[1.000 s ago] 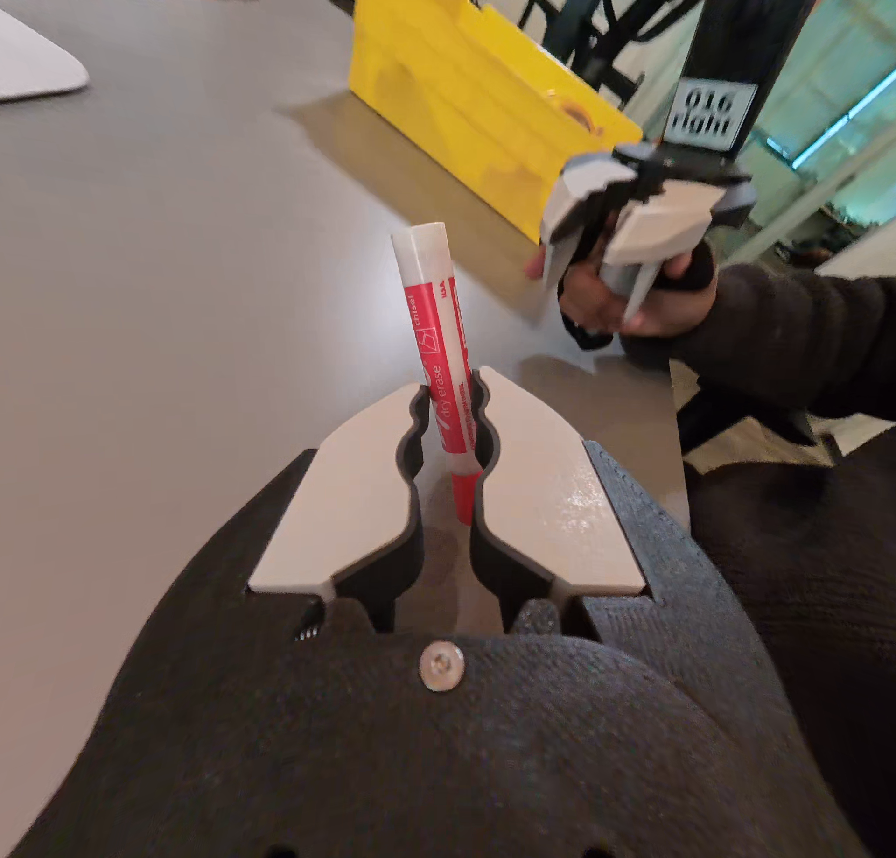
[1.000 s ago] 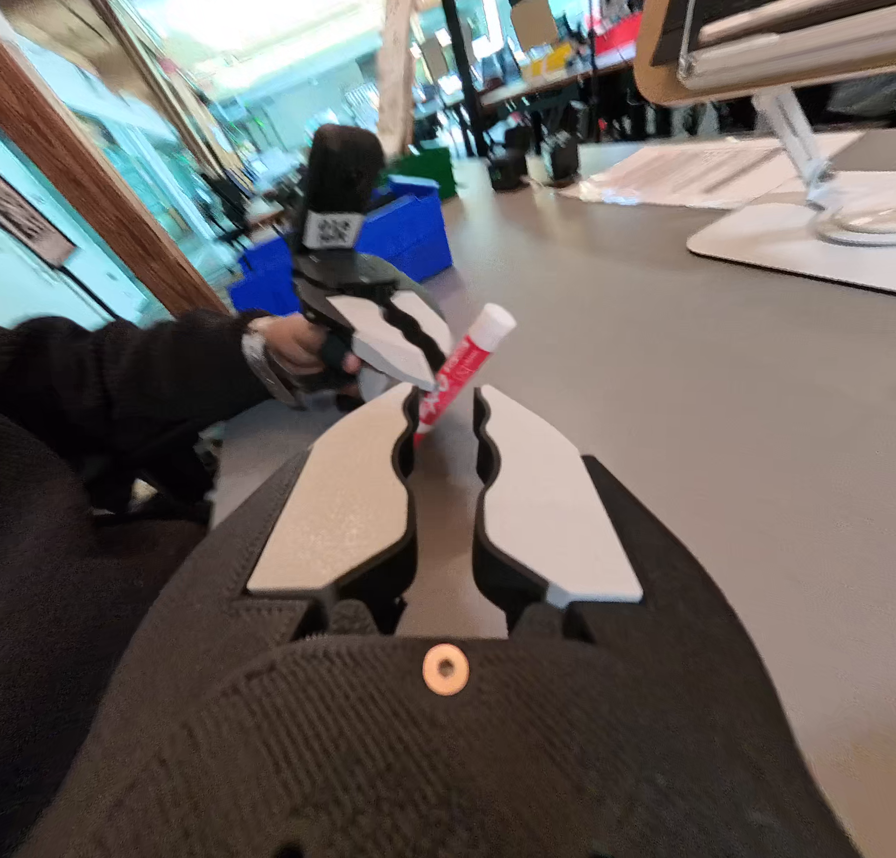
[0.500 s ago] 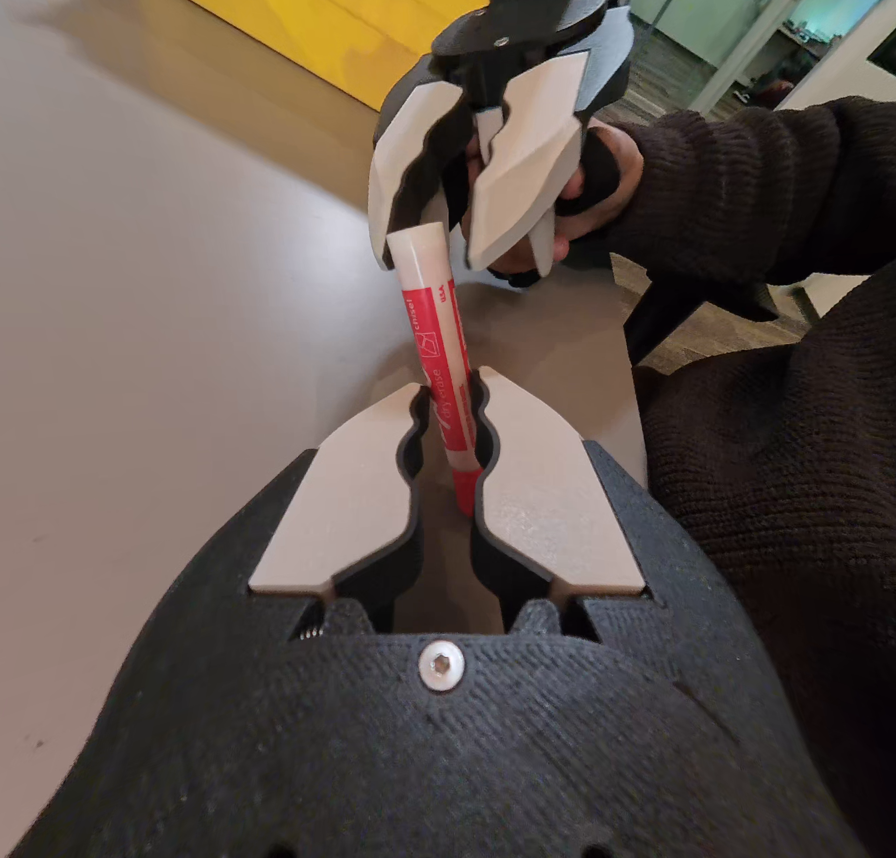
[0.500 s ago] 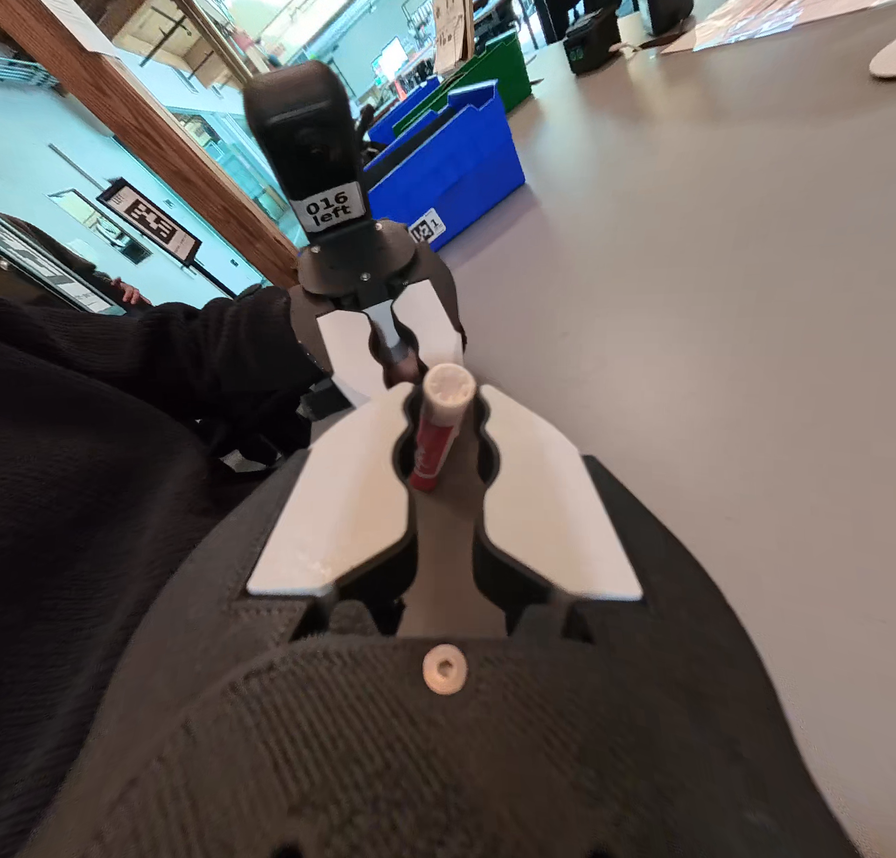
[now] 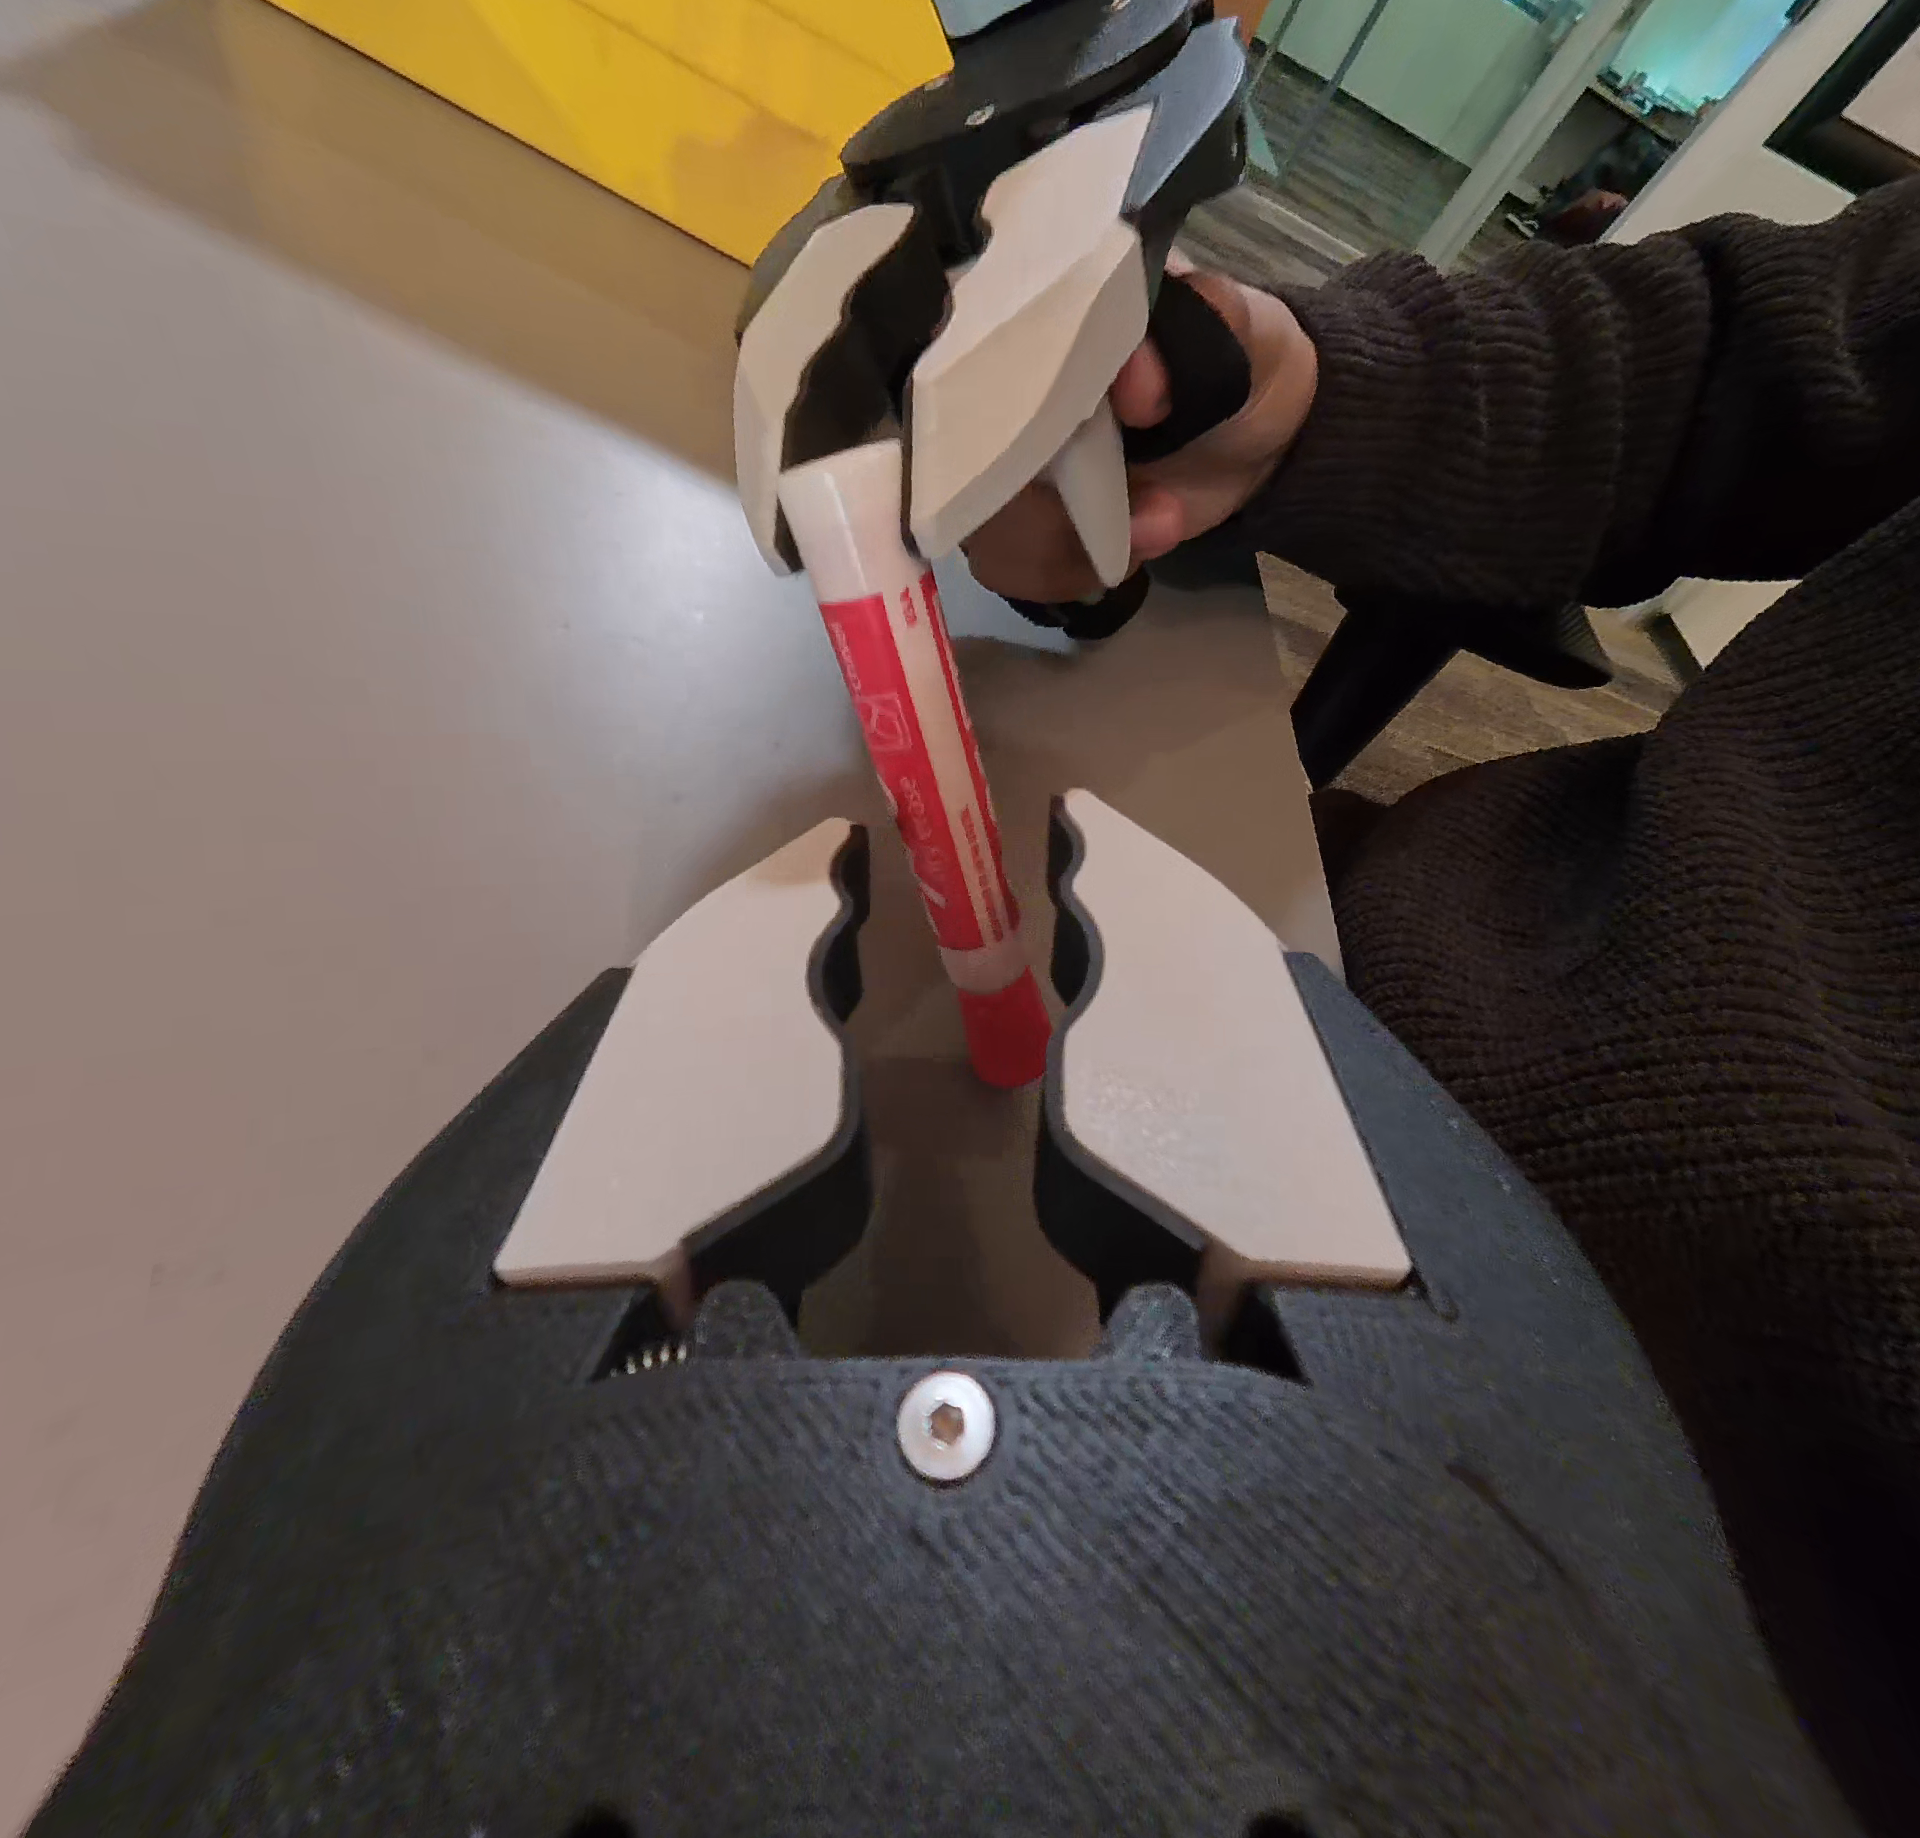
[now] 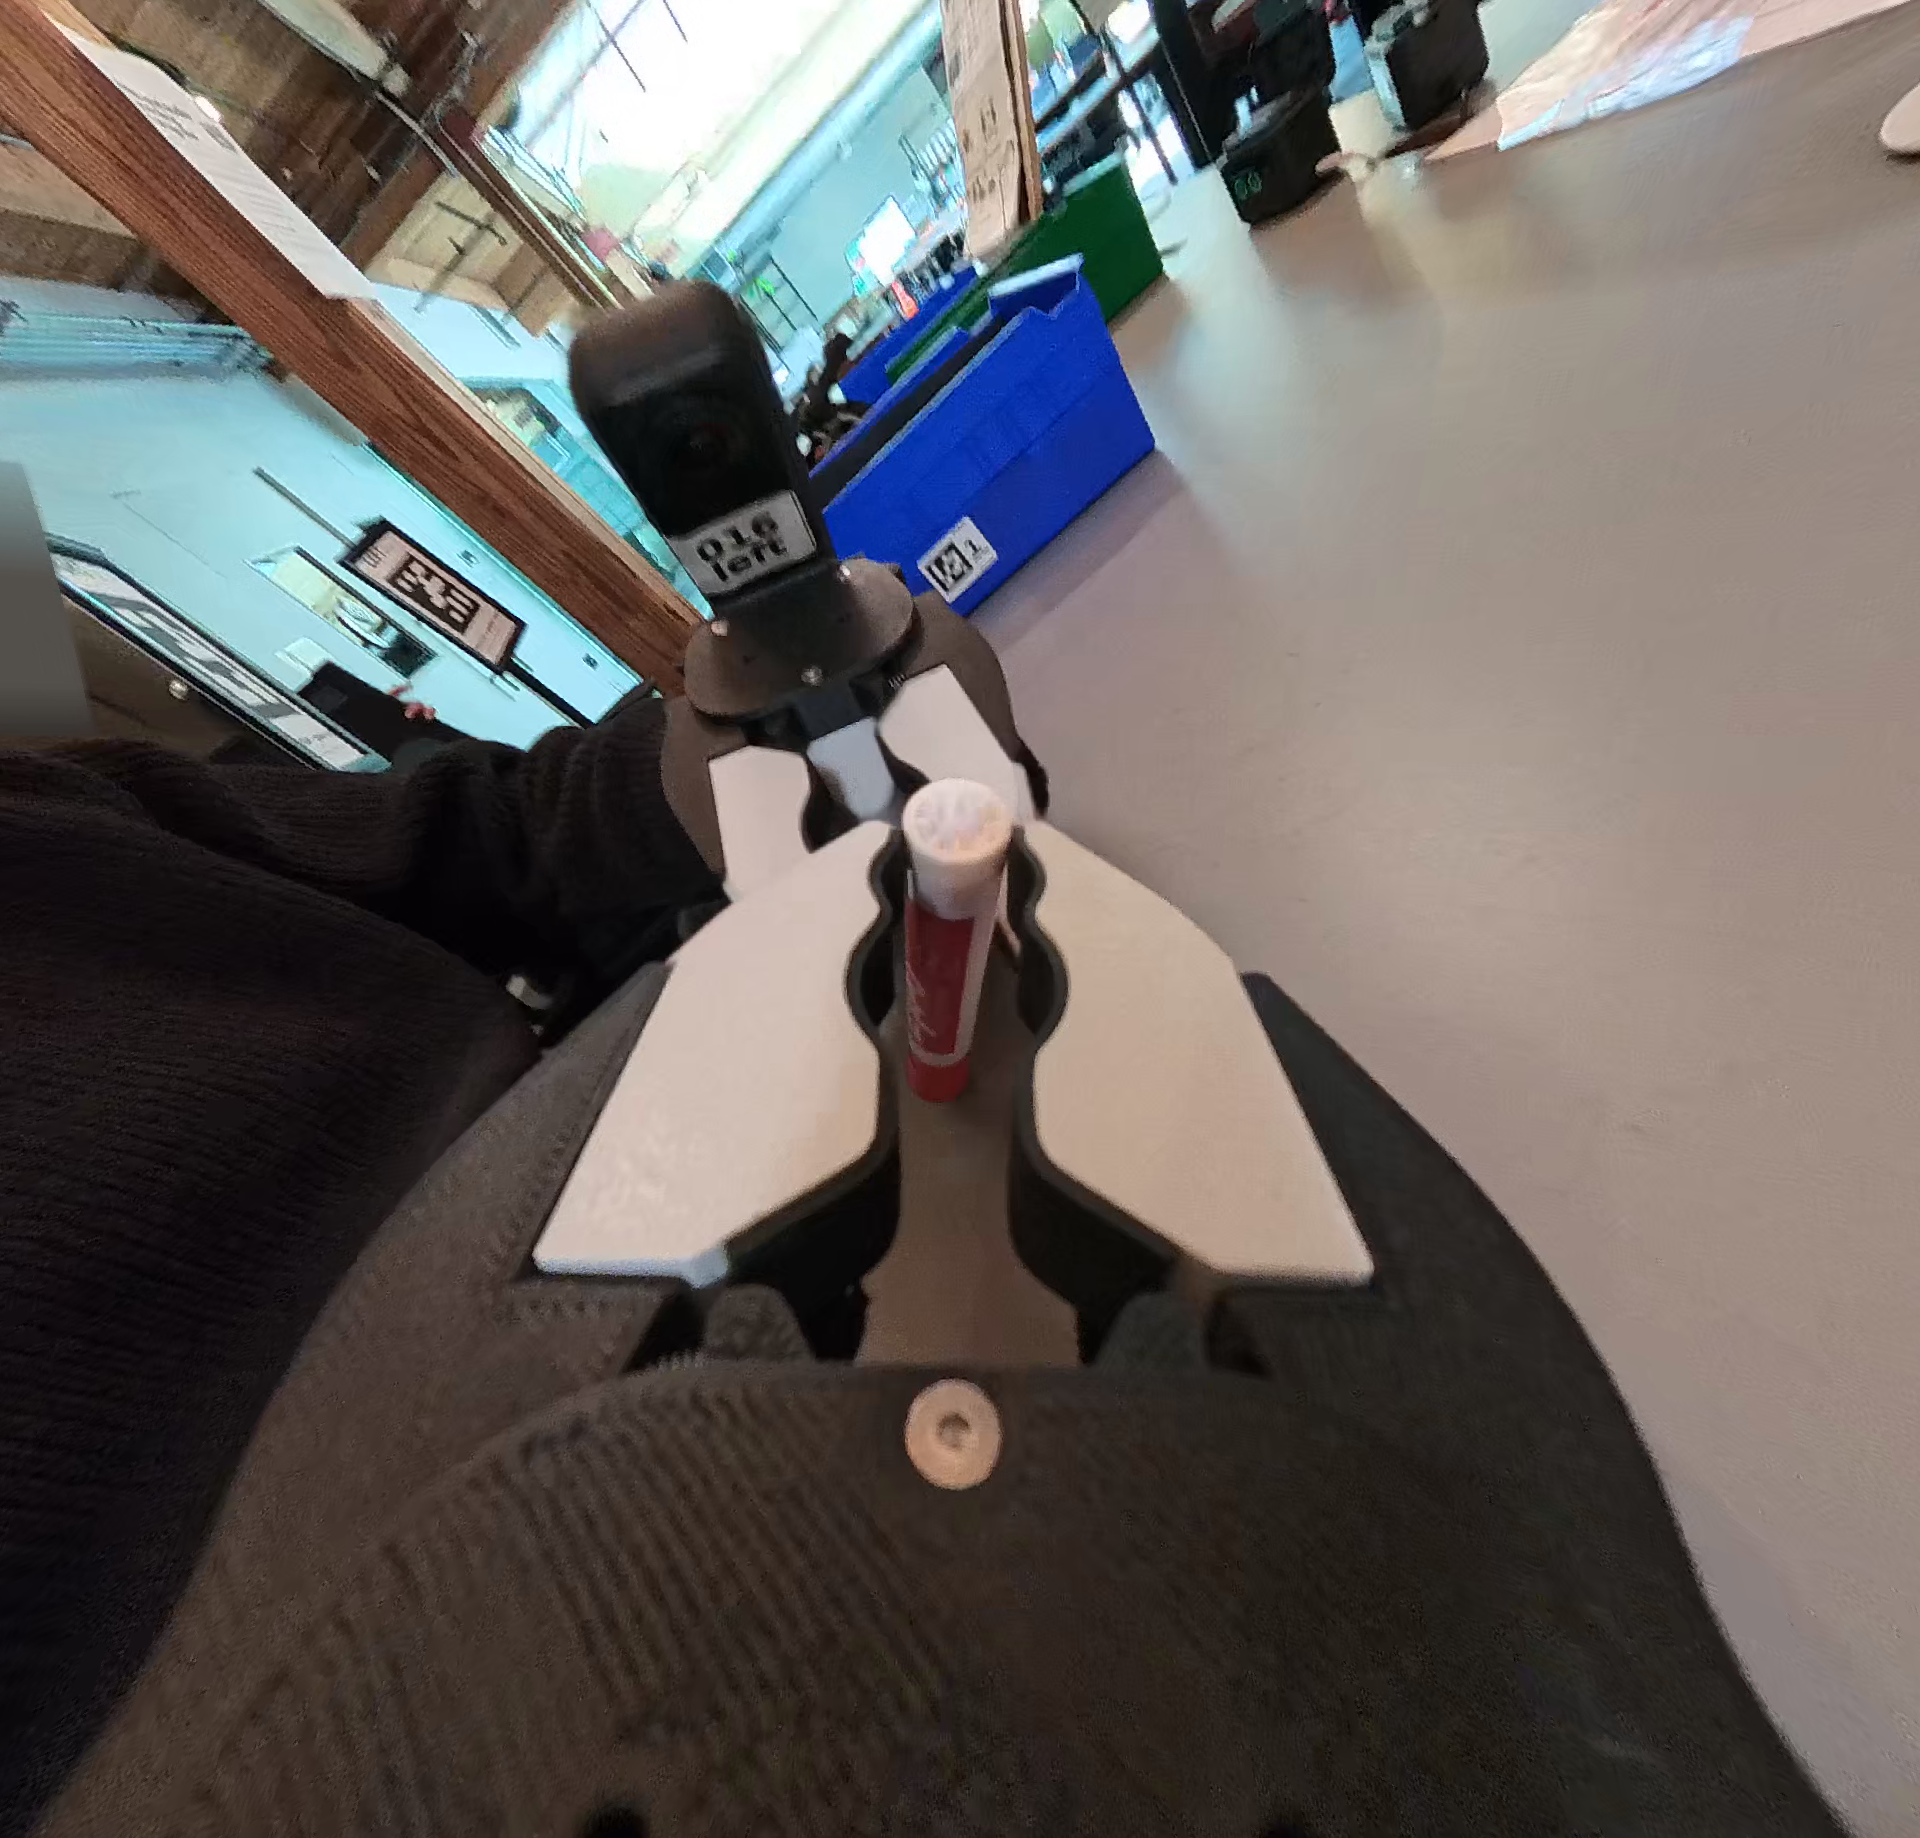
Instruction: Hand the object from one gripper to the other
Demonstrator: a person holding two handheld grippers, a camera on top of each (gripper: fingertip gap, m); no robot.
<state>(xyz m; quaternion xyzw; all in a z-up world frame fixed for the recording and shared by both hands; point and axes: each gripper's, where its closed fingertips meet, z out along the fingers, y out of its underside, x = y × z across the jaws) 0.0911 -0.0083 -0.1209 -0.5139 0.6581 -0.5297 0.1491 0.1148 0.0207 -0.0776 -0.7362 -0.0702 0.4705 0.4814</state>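
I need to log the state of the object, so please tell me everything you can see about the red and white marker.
The marker is a thick pen with a white plastic body, a red printed wrap along its middle and a red cap at the near end. The right gripper is shut on its white end. Its red end hangs between the open fingers of the left gripper, apparently without touching them. It is tilted and held above the grey table, not lying on it.
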